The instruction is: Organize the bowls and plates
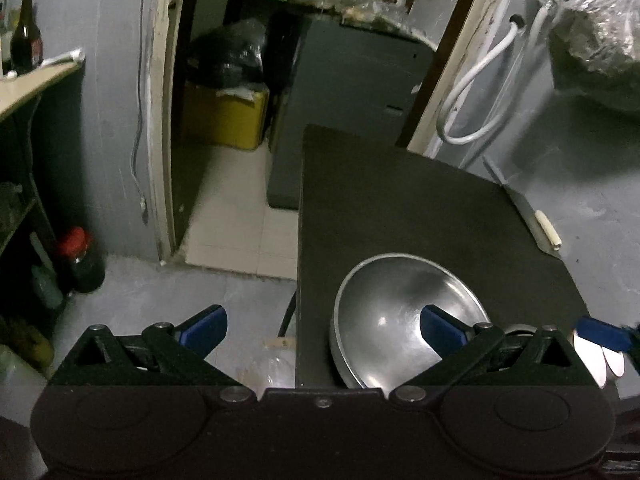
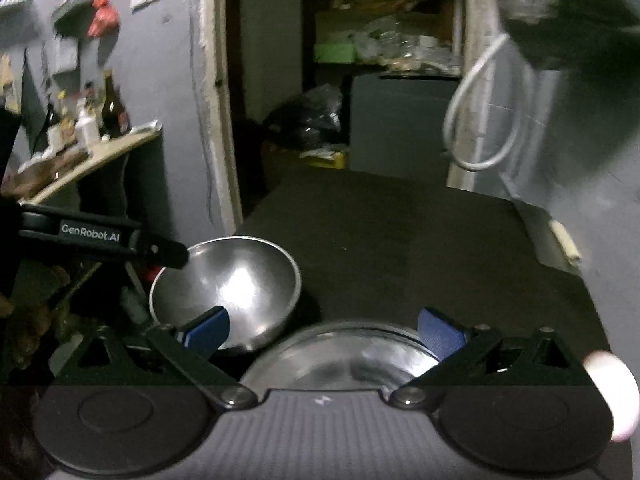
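The left gripper [image 1: 324,330] hangs spread wide at the dark table's [image 1: 400,200] left edge, its right finger over the steel bowl [image 1: 400,320]. The right gripper [image 2: 324,332], also wide open, straddles a second, blurred steel dish [image 2: 340,360] just beside that bowl.

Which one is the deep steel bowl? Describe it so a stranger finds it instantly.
Start at the dark table in front of the doorway. At its near left corner sits the deep steel bowl, round and shiny. Unlike the flatter steel dish under the right gripper, it has high curved sides.
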A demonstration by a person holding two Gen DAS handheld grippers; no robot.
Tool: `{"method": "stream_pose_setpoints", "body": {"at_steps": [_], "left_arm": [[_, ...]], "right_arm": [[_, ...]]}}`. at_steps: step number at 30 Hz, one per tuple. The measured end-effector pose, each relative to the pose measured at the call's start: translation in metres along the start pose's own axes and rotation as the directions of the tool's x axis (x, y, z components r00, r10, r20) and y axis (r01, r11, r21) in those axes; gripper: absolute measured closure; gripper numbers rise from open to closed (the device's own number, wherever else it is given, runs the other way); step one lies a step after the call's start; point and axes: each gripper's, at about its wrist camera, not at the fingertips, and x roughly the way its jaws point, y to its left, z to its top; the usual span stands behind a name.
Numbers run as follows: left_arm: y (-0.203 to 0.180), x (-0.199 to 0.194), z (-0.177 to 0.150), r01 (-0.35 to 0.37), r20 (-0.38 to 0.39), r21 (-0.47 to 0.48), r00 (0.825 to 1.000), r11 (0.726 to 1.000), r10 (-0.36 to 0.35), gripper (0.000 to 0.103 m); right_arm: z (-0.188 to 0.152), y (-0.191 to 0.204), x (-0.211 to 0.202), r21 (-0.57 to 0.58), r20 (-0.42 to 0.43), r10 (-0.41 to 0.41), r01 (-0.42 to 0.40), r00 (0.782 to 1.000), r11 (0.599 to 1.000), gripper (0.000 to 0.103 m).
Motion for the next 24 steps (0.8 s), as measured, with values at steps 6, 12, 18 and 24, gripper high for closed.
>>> {"method": "stream_pose_setpoints", "body": {"at_steps": [6, 12, 18, 24], "left_arm": [[0.004, 0.005, -0.007, 0.032, -0.040, -0.064, 0.999, 0.997, -0.035, 0.007], [0.005, 0.005, -0.013, 0.081, -0.060, -0.078, 0.994, 0.994, -0.086, 0.025], [0.001, 0.006, -0.017, 0.106, -0.069, -0.086, 0.991, 0.991, -0.112, 0.052], [-0.003, 0.006, -0.021, 0.115, -0.094, -0.096, 0.988, 0.989, -0.124, 0.062]], "right_arm": [[0.015, 0.011, 0.028, -0.053, -0.043, 0.010, -0.012, 0.999, 0.998, 0.022], [0.021, 0.017, 0.046, -0.082, -0.088, 0.012, -0.019, 0.996, 0.996, 0.046], [0.022, 0.017, 0.057, -0.054, -0.134, 0.038, -0.046, 0.990, 0.998, 0.059], [0.019, 0.014, 0.055, -0.024, -0.131, 0.075, -0.078, 0.989, 0.997, 0.073]]}}
